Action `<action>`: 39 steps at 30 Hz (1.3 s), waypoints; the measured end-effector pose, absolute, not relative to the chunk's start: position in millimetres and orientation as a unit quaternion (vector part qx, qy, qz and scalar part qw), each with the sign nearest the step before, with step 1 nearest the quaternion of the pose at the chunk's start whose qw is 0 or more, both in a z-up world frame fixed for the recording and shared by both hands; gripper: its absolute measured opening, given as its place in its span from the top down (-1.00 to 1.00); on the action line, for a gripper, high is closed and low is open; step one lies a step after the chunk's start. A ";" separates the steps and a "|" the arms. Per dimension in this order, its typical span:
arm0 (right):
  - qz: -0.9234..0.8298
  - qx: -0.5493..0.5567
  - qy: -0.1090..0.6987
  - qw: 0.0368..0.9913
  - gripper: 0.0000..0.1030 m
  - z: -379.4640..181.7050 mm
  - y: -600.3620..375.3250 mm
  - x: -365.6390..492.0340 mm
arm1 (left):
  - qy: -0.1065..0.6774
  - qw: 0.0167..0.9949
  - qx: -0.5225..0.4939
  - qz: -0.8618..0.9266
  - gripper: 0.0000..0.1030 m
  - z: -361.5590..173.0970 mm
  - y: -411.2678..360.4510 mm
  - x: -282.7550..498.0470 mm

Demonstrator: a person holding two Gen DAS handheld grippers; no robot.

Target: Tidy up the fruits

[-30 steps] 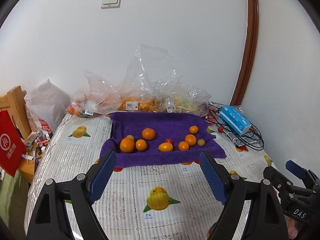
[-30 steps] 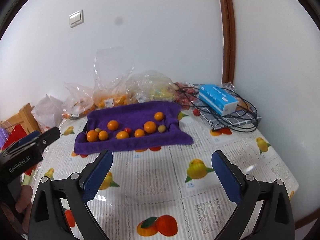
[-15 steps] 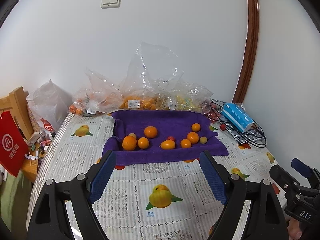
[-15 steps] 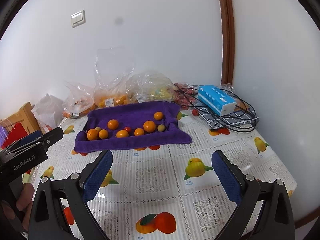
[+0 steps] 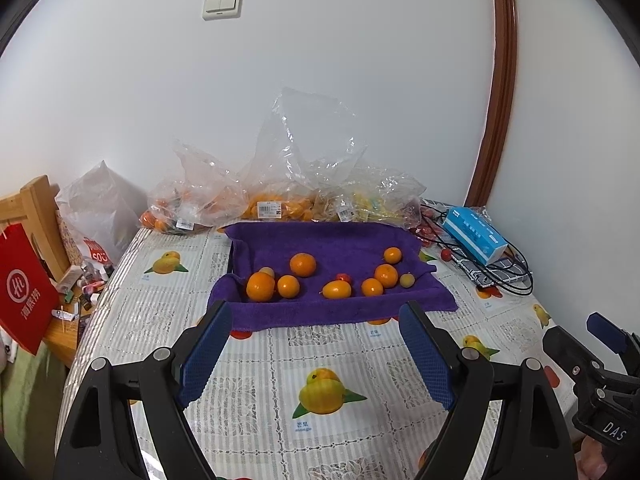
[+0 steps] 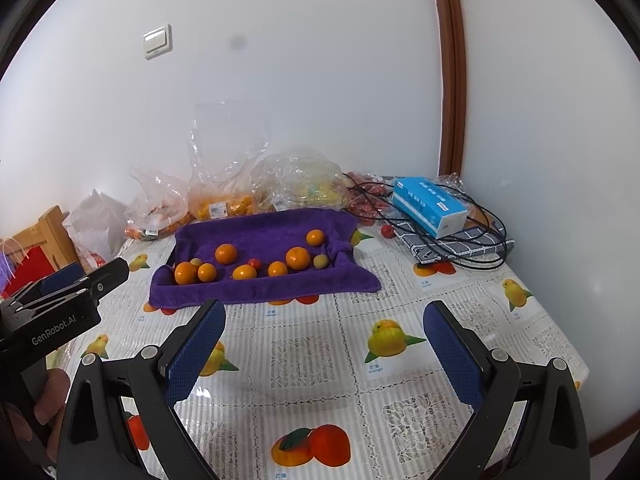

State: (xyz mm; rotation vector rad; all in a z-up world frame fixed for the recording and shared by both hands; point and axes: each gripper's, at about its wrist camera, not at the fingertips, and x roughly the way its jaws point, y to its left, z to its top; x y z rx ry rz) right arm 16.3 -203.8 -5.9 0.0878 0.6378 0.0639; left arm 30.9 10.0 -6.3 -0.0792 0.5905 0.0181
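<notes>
**Loose fruit on the purple towel, both grippers held back and empty**

The table (image 5: 256, 364) under its fruit-print cloth carries everything. Along its far edge, against the wall, stand the clear plastic bags (image 5: 280, 204) with orange and yellow fruit inside. Just in front of them the purple towel (image 5: 340, 312) lies spread, its sides turned up, and on it sit the oranges (image 5: 303, 265) and smaller fruits in a loose scatter, some touching, most apart, none sorted by kind (a small red one lies in the middle, two pale ones at the ends). One red fruit (image 6: 386, 230) rests off the towel near the blue box (image 6: 428, 206) at the far right corner.

This would fit fruit waiting to go into the bags or fruit just laid out from them; the scatter alone does not settle which.

The left gripper (image 5: 316, 354) and right gripper (image 6: 324, 350) hover over the near edge, fingers wide apart, holding nothing.
</notes>
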 end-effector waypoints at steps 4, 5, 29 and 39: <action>0.030 0.036 0.308 0.950 -0.91 -2.4 -201.1 15.5 | 0.291 0.956 -0.029 0.014 -0.64 -5.4 7.9 30.3; 0.033 0.037 0.306 0.951 -0.91 -1.4 -201.0 15.5 | 0.290 0.956 -0.030 0.013 -0.64 -5.0 7.8 30.0; 0.041 0.041 0.303 0.951 -0.91 1.4 -200.5 13.6 | 0.285 0.958 -0.030 0.015 -0.64 0.9 4.4 26.5; 0.045 0.040 0.307 0.950 -0.91 0.3 -195.9 15.3 | 0.288 0.957 -0.035 0.017 -0.64 -1.1 8.7 29.1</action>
